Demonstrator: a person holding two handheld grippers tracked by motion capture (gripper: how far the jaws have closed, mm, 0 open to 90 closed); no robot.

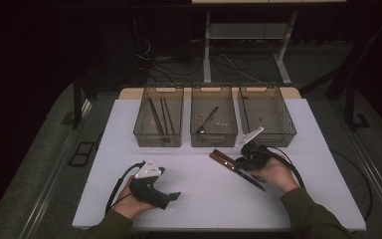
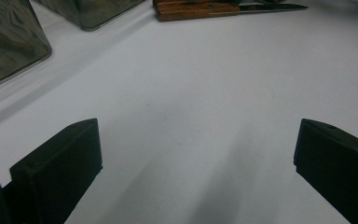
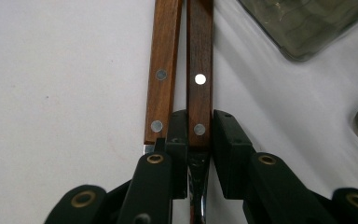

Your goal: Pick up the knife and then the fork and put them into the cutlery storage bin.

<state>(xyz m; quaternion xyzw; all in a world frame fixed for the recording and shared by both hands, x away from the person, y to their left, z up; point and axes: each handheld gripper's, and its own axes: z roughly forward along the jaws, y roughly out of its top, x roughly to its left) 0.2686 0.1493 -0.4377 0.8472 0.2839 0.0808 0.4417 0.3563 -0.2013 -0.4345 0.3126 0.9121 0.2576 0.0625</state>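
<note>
Two wooden-handled knives [image 1: 229, 164] lie side by side on the white table [image 1: 194, 199], in front of the bins. In the right gripper view the lighter handle [image 3: 163, 70] lies left of the darker one [image 3: 200, 56]. My right gripper [image 3: 200, 135] has its jaws on either side of the darker handle near the blade end, pads against its sides. In the high view it [image 1: 241, 160] sits over the knives' middle. My left gripper [image 1: 171, 199] rests at the front left, open and holding nothing [image 2: 198, 163], pointing toward the knives [image 2: 196, 9].
Three smoky clear bins stand in a row at the back: the left one [image 1: 139, 134] holds chopsticks, the middle one [image 1: 214, 142] a spoon [image 1: 206, 120], the right one [image 1: 288, 134] looks empty. A bin corner [image 3: 303, 28] is close beyond the handles.
</note>
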